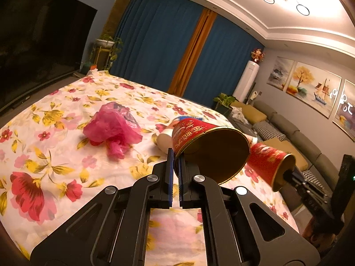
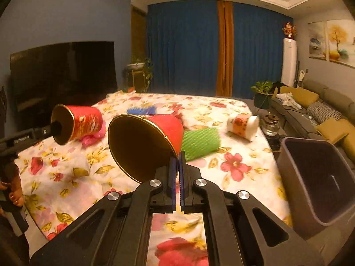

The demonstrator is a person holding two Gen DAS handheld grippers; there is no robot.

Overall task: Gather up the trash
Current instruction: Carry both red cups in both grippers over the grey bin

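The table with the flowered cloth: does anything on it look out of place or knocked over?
Yes. A white flowered cup lies tipped on its side near the cloth's right edge, and a crumpled pink plastic bag and a green foam net sleeve lie loose on the flowered cloth.

On the tablecloth (image 2: 233,168): mesh sleeve (image 2: 202,143) near centre; tipped cup (image 2: 244,126) toward right edge; crumpled bag (image 1: 113,130) toward left edge. Off the right edge, near corner: bin (image 2: 317,184). Beyond right edge: sofa (image 2: 328,113).
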